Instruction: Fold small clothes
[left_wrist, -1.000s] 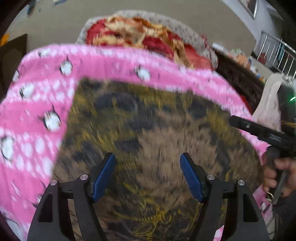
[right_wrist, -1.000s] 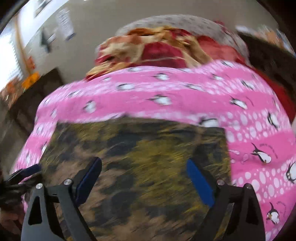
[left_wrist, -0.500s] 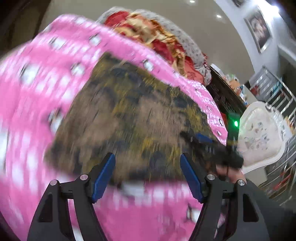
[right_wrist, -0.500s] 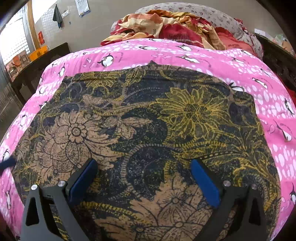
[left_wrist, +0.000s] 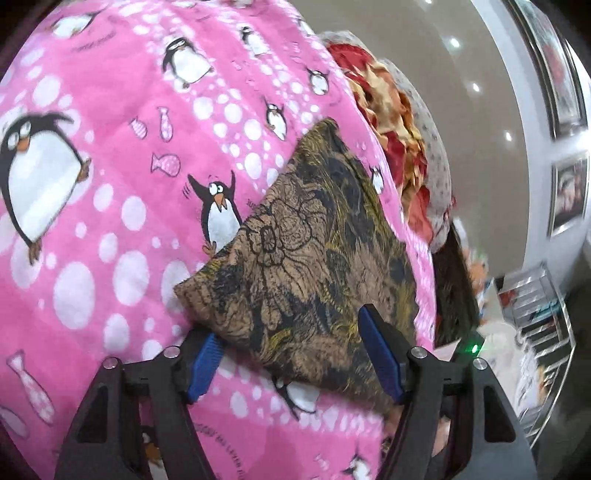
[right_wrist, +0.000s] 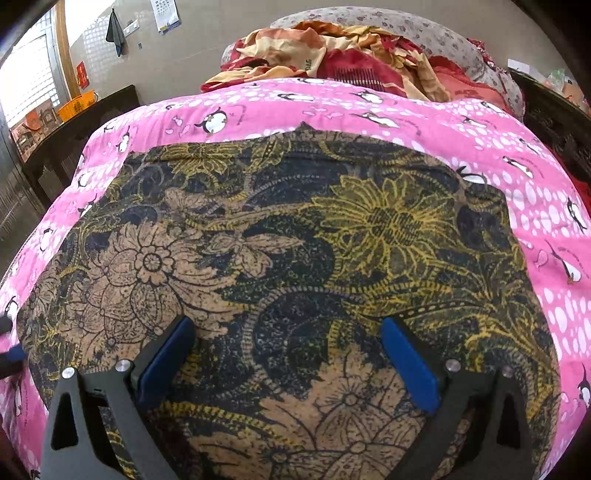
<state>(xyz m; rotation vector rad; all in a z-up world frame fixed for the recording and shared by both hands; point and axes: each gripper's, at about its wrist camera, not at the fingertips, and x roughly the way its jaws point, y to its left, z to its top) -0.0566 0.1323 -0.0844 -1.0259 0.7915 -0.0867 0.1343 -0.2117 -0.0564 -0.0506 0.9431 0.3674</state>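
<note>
the floral cloth (right_wrist: 295, 258) lies spread flat on the pink penguin blanket (left_wrist: 110, 166), covering most of its middle, with a band of pink showing past its far edge and down its right side. it reads as a thin printed garment, dark with tan and yellow flowers: light, soft, with no stiffness of its own, so it will likely sag from any held point and drag on the fuzzy blanket rather than slide freely.

the left gripper (left_wrist: 291, 350) sits low at the cloth's left near corner, jaws wide apart, with the left blue pad (left_wrist: 203, 365) tucked under the raised edge of the cloth and the right pad over the top of it. nothing is pinched yet. the right gripper (right_wrist: 288, 362) is over the near middle of the cloth, jaws also spread and gripping nothing, both pads seeming to rest on or just above the fabric.

the best holds look to be the corners and hems, where the layers are doubled; a pinch in the middle would only bunch it. a risk is catching the blanket together with the cloth, since both are soft and touching.

beyond the cloth's far edge, a heap of red and cream bedding (right_wrist: 332, 51) sits on a grey spotted pillow (right_wrist: 424, 33), well apart from the cloth. dark wooden furniture (right_wrist: 74, 129) stands off the blanket's left side. nothing lies on the cloth itself to block a fold.
</note>
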